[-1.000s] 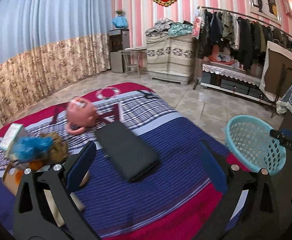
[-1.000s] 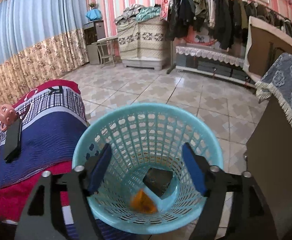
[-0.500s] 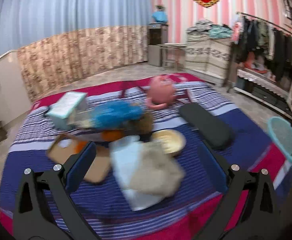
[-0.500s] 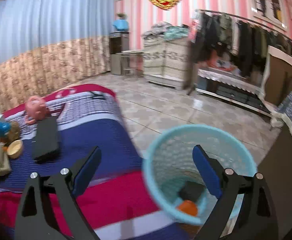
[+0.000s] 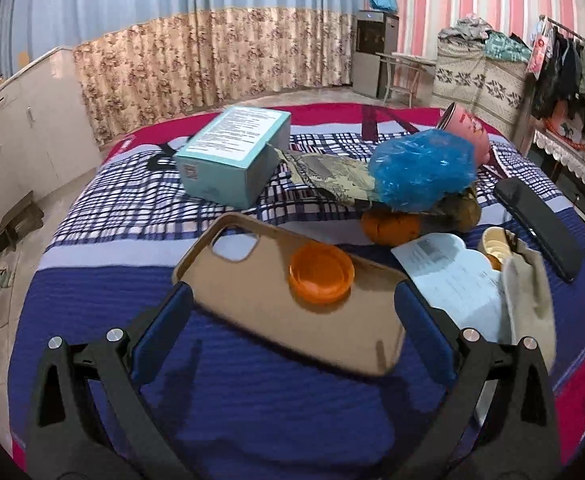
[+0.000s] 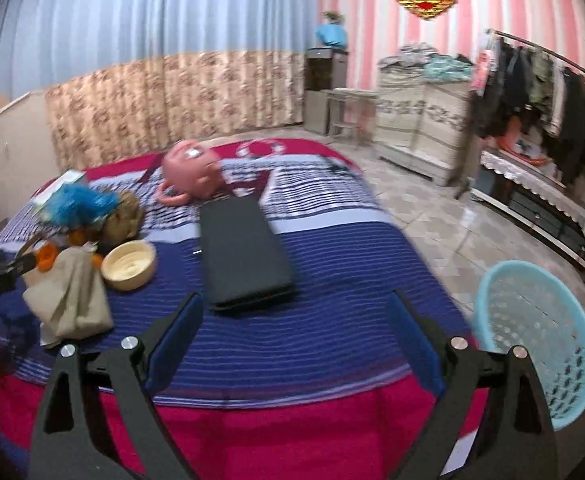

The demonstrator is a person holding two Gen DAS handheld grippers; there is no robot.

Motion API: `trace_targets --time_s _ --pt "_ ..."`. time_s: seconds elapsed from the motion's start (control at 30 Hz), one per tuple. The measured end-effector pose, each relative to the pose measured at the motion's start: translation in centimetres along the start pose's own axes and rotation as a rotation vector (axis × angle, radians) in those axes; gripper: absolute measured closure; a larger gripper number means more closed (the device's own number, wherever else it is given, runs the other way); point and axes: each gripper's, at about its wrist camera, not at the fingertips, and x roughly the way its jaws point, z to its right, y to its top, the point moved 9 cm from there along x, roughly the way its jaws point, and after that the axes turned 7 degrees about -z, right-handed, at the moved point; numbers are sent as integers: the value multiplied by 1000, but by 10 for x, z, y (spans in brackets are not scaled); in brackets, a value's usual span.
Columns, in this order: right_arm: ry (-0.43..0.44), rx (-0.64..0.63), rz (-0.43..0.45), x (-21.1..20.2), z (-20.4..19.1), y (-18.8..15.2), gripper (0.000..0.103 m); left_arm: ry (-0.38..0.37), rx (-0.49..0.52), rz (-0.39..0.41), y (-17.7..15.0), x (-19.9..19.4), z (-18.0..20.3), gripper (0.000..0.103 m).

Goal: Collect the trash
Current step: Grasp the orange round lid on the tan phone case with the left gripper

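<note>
the left tool [image 5: 292,304] is spread wide, just above the tan phone case [image 5: 276,304] on the bed [image 5: 92,300], an orange lid [image 5: 320,272] resting on it. the case looks light, rubbery and bendy; pinch across its long edges. the right tool [image 6: 294,332] is spread, empty, near the basket [image 6: 540,344].

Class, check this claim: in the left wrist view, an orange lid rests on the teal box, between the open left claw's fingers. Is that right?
Not quite. The left wrist view shows the orange lid resting on the tan phone case, not on the teal box, which lies farther back on the bed. The left claw is indeed open.
</note>
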Motion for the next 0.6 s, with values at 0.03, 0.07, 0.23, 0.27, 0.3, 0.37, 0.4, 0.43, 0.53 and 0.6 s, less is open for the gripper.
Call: trace_targets --time_s 0.03,0.07,0.23,0.27,0.3,0.37,0.4,0.43,0.53,0.6 --pt "13 -5 -3 2 -7 0 12 -7 7 -16 3 7 2 11" --pt "32 -10 0 3 -16 1 12 -19 13 -23 5 11 3 14" --pt "101 -39 -3 2 -49 1 12 -41 59 -80 11 35 11 37" --pt "111 -47 -4 2 -52 0 12 -46 62 -87 11 38 12 38" --pt "123 -61 -7 3 -59 0 12 -47 65 -81 11 36 13 45" --pt "148 -87 -14 3 -74 -2 12 -64 71 -71 9 33 14 64" --pt "169 -103 -21 5 -86 -2 13 -61 70 -70 8 32 13 64" --pt "186 -115 -26 5 -94 -3 13 -65 63 -71 7 30 11 64" --pt "240 -154 -39 8 -121 -5 13 -65 44 -67 -1 20 0 64" --pt "266 -184 -47 9 -135 -8 13 -68 29 -61 -7 10 -7 64"
